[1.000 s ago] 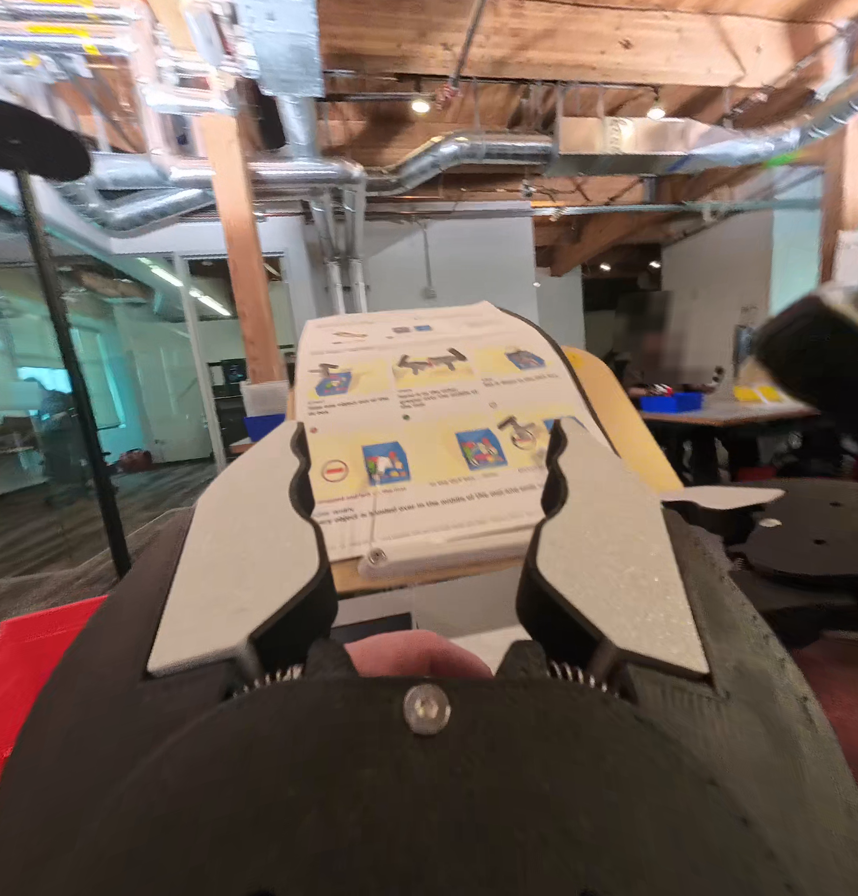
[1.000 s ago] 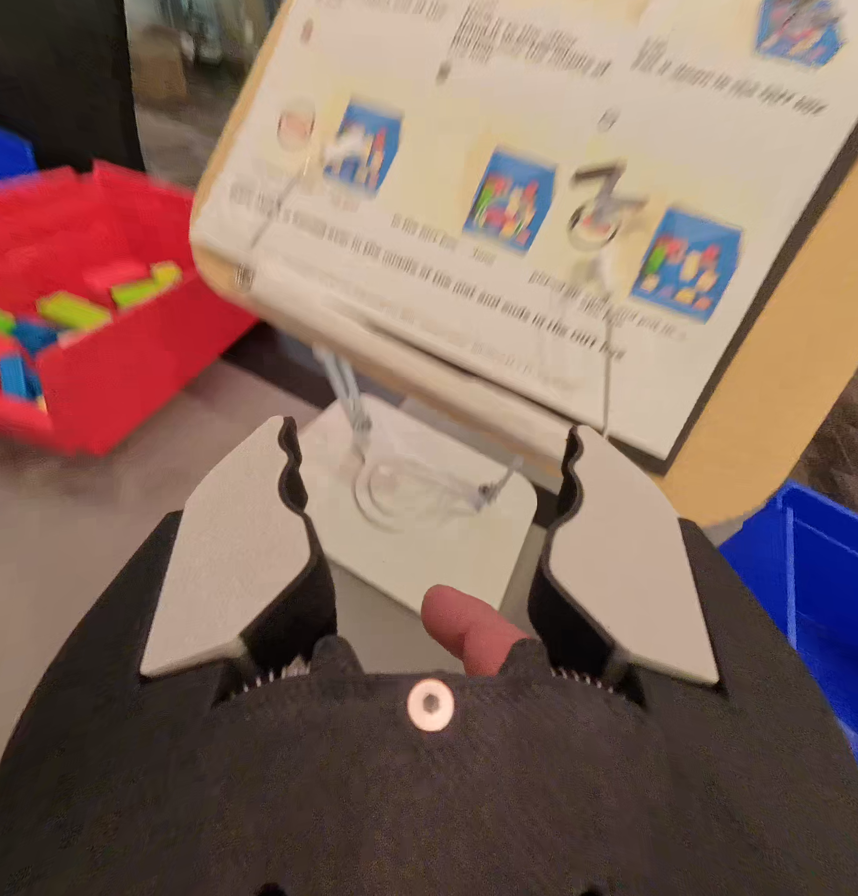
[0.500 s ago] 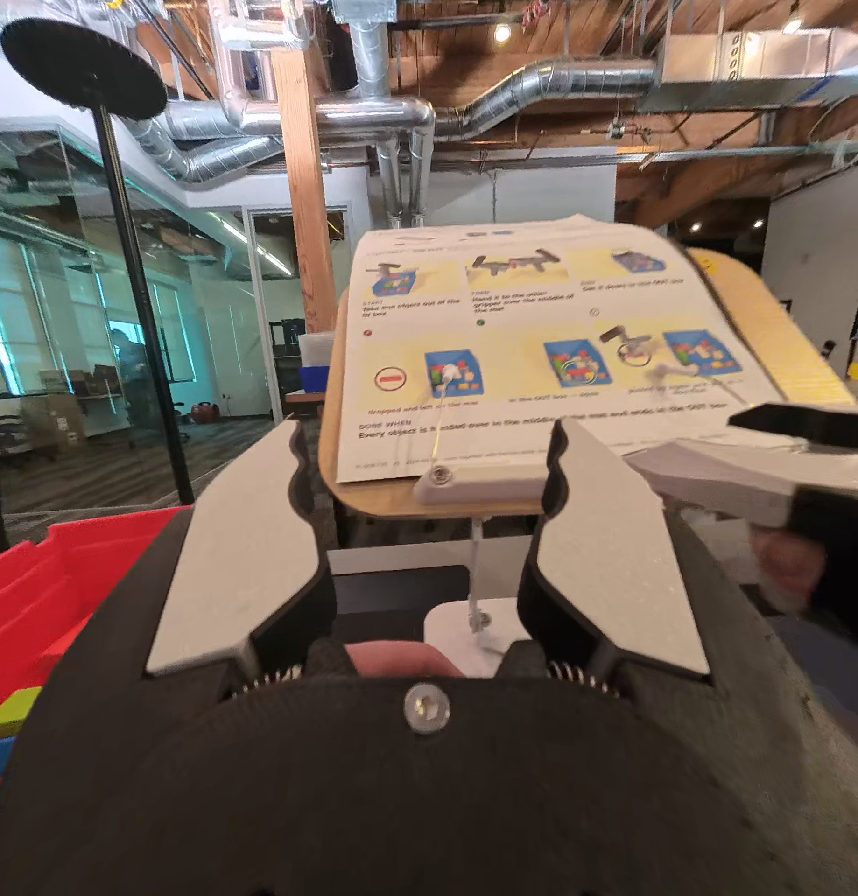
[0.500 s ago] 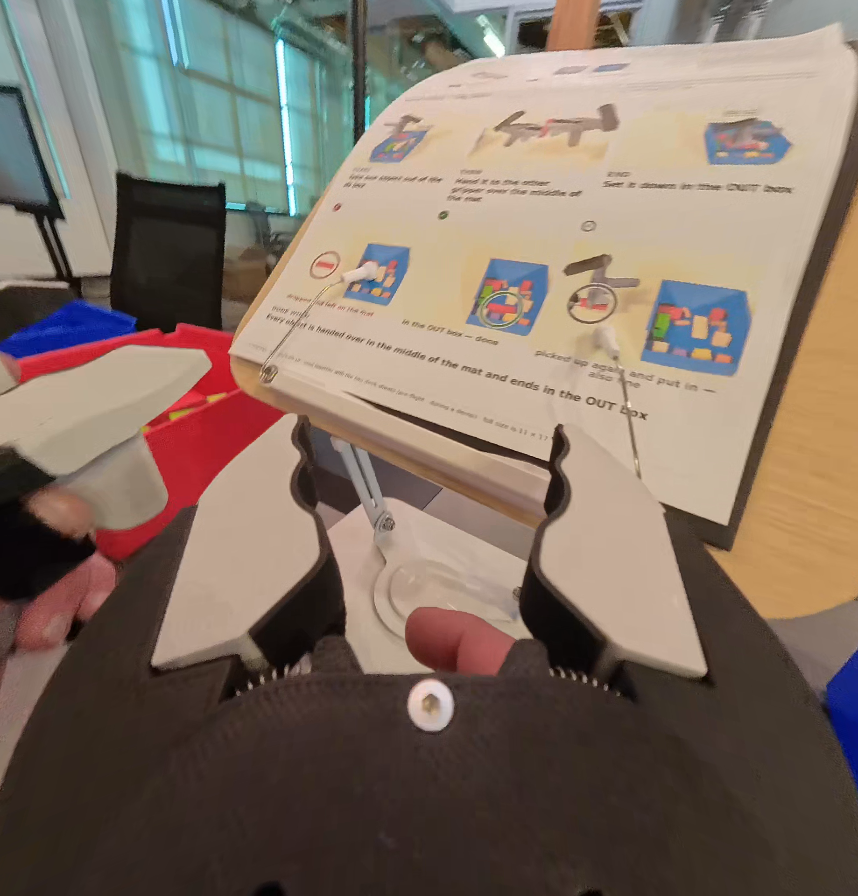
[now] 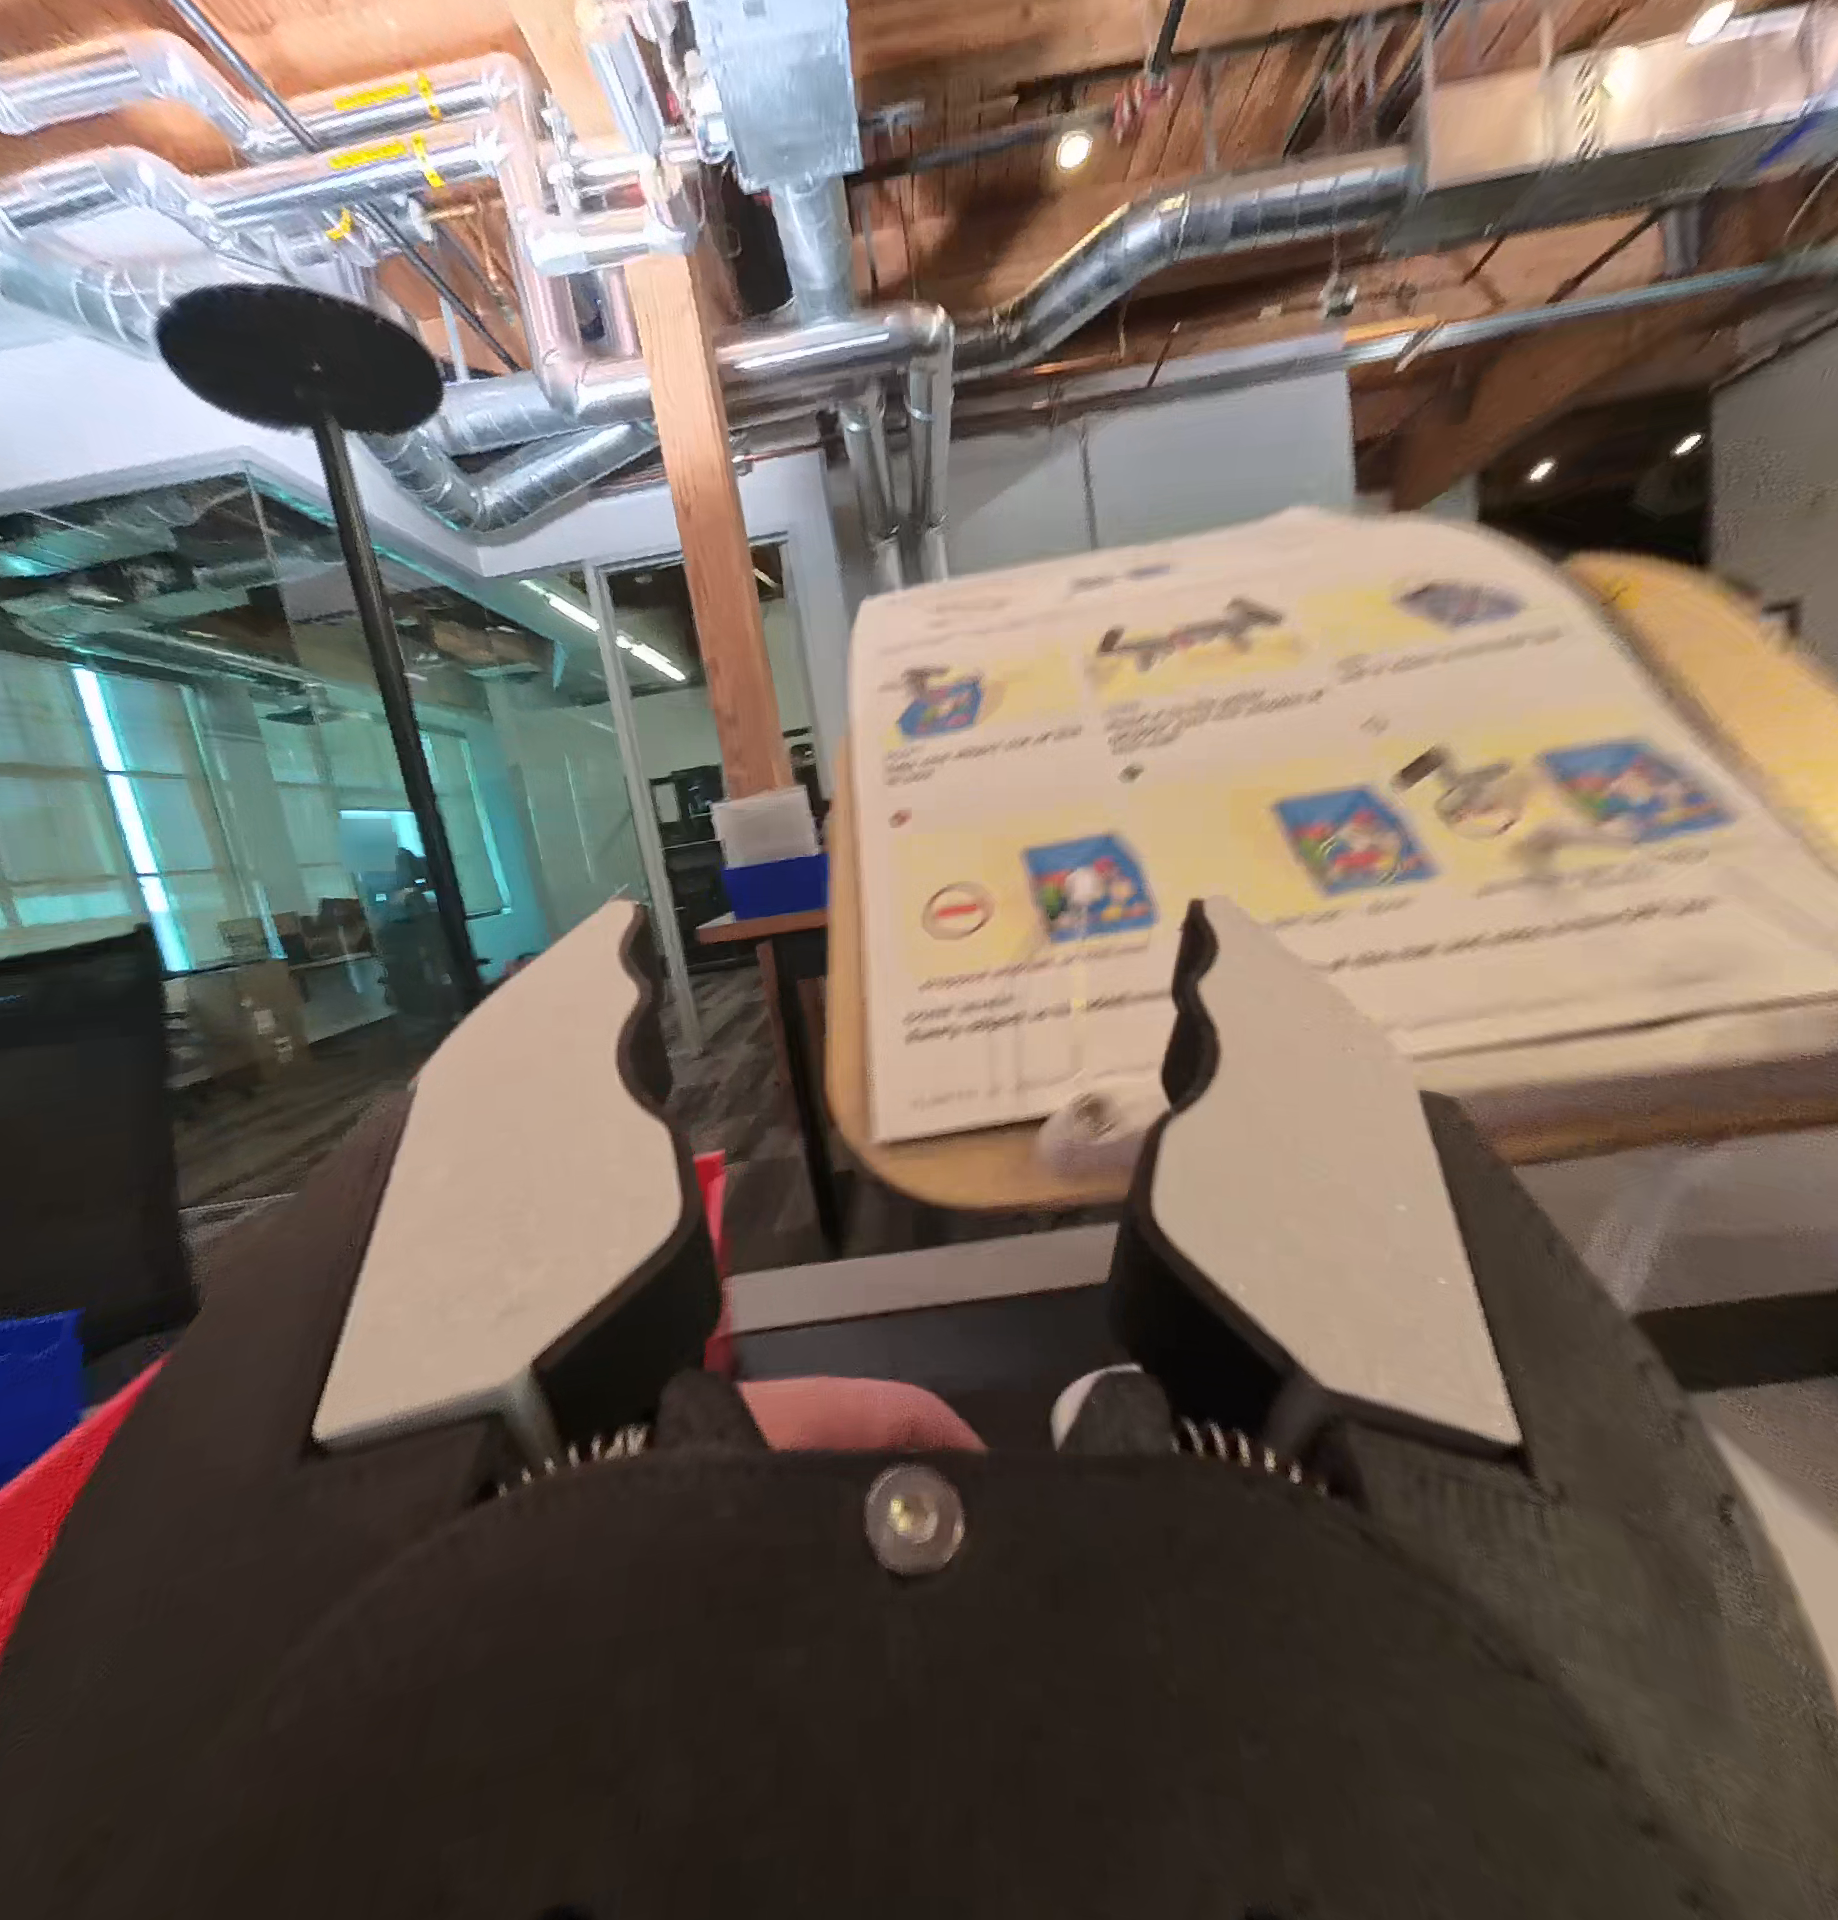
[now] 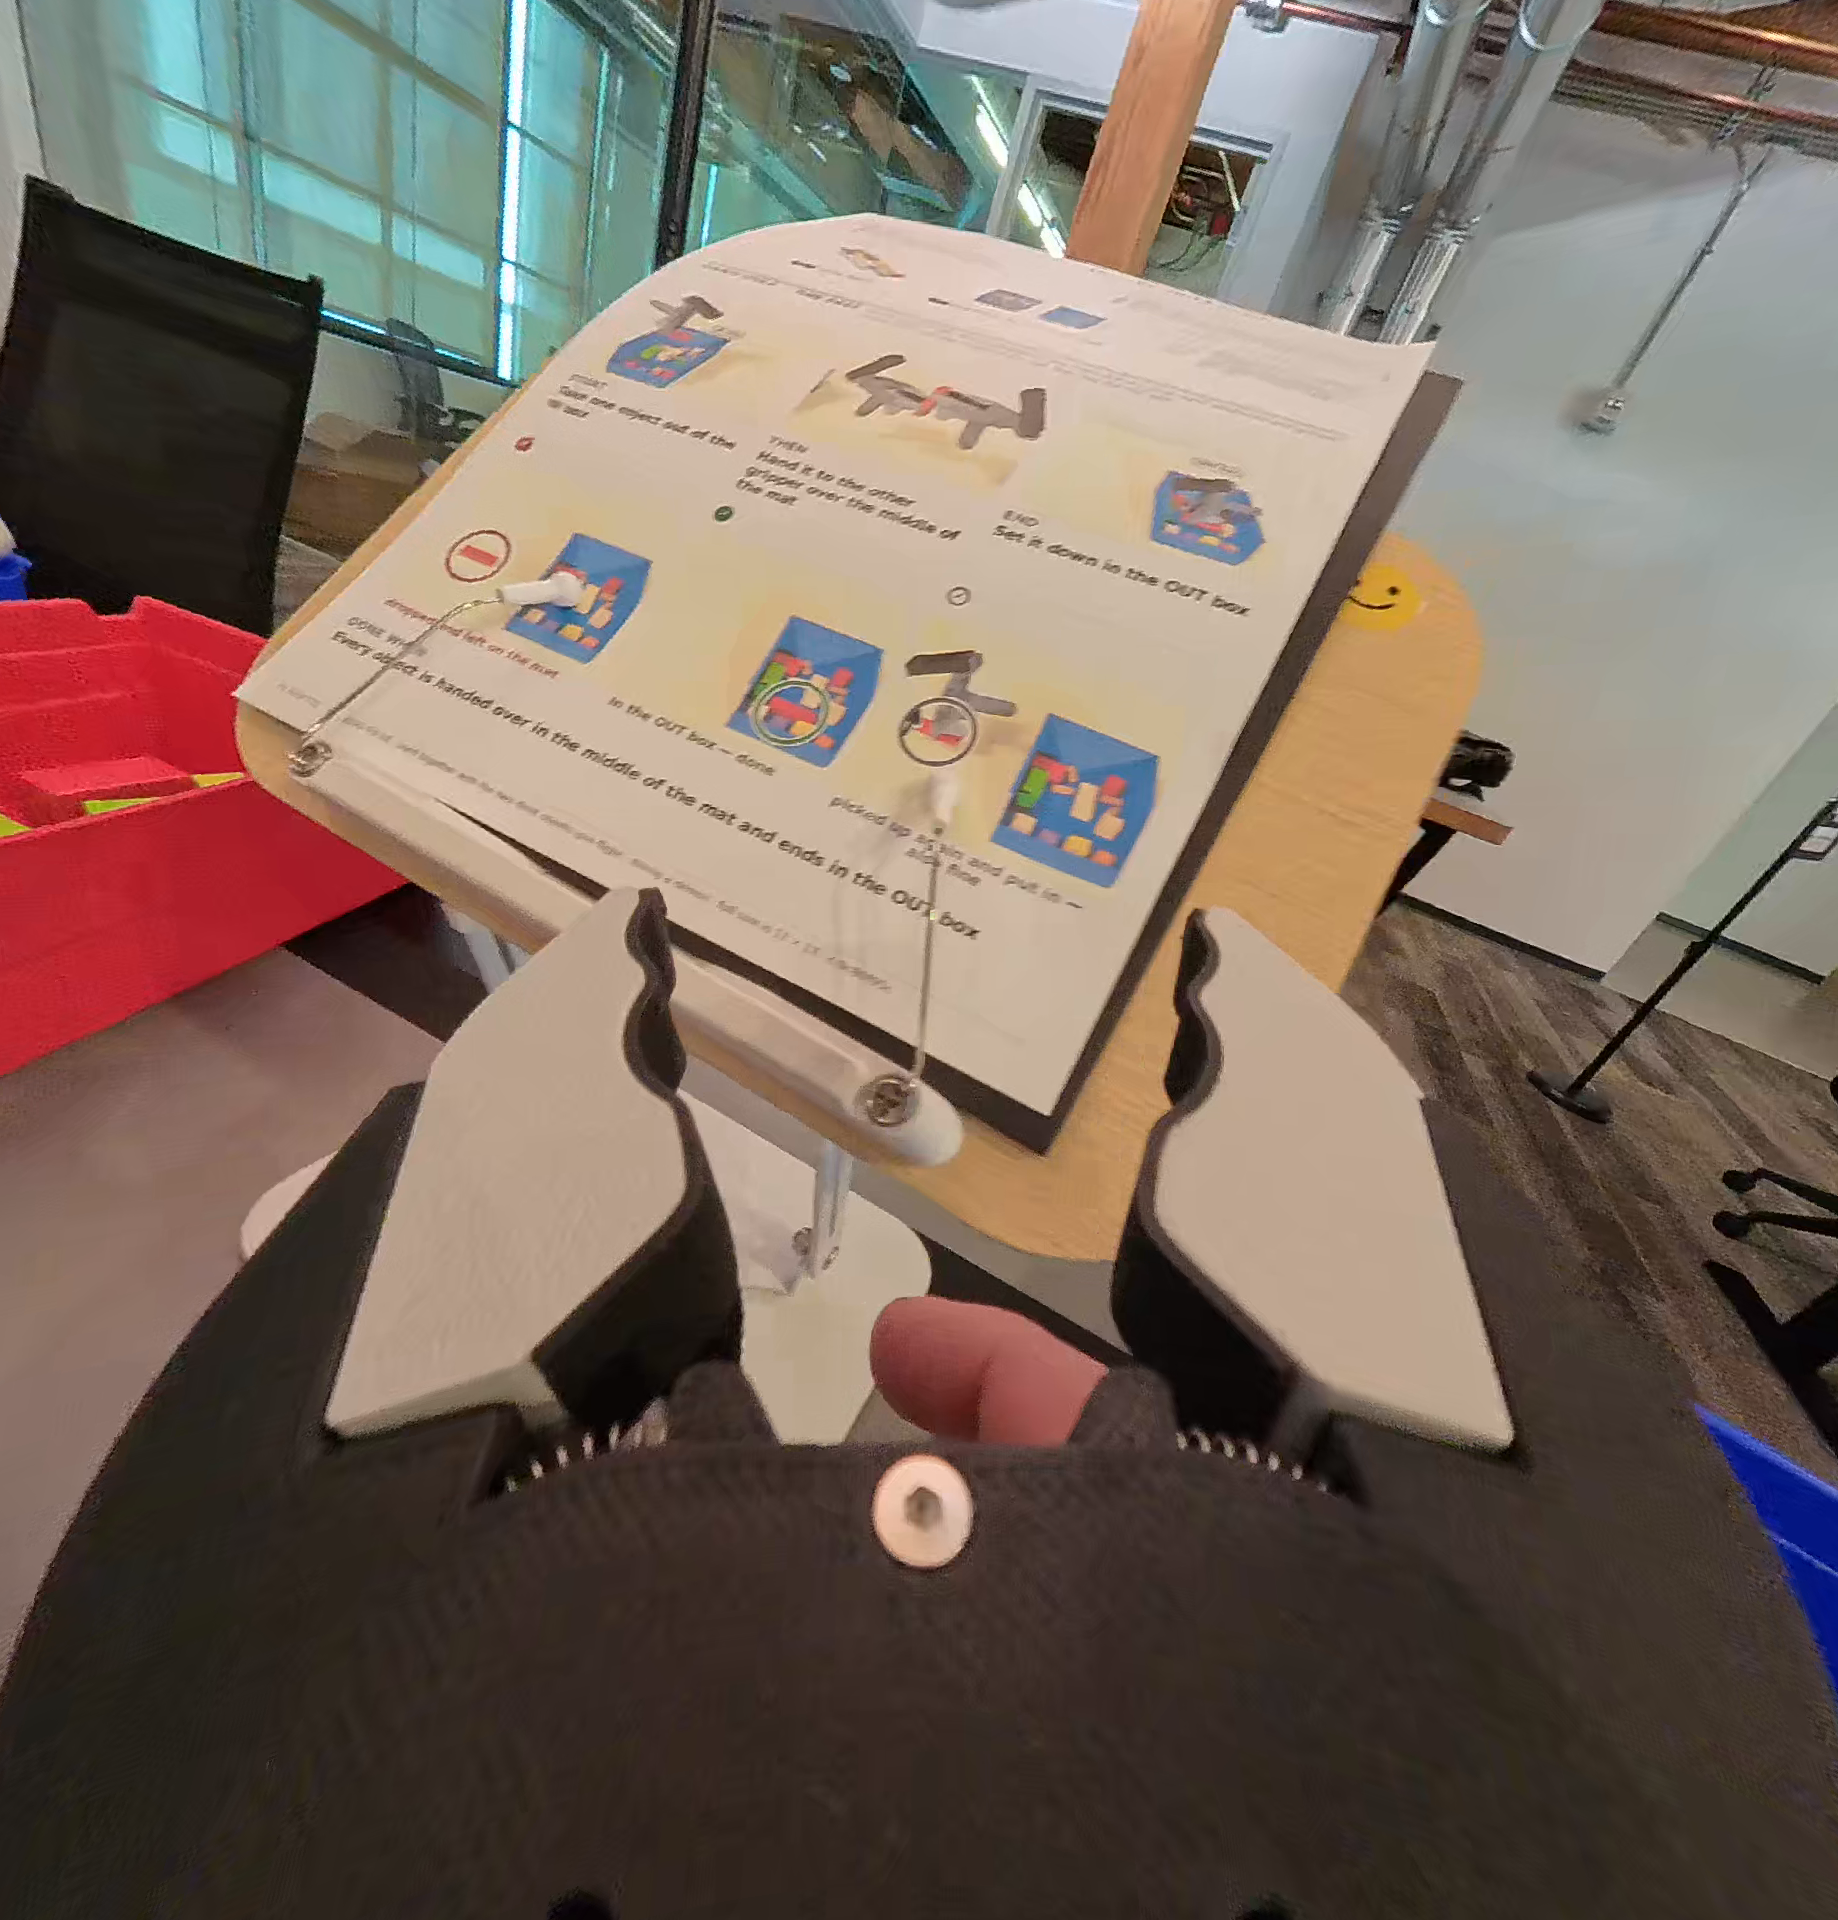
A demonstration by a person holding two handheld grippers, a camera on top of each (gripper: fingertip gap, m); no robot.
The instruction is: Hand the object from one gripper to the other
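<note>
My left gripper [image 5: 915, 925] is open, with nothing between its grey fingers [image 5: 541, 1164]; it is raised and points at an instruction sheet on a wooden stand [image 5: 1310, 831]. My right gripper [image 6: 920, 930] is open too, with nothing between its fingers [image 6: 1299, 1174], and points at the same sheet [image 6: 842, 623] from the right. A red bin [image 6: 84, 831] at the left of the right wrist view holds red and green blocks [image 6: 104, 784]. Its red edge [image 5: 21, 1507] shows at the lower left of the left wrist view. Neither gripper shows in the other's view.
The stand's white base [image 6: 832, 1340] sits on a grey table [image 6: 115, 1195]. A blue bin's corner [image 6: 1808, 1538] lies at the right. A black chair [image 6: 136, 405] stands behind the red bin. A black pole with a round disc [image 5: 302, 358] rises at the left.
Both grippers have swung about and stayed open. The right gripper has left the left wrist view, and the left gripper has left the right wrist view. The left view has turned leftward.
</note>
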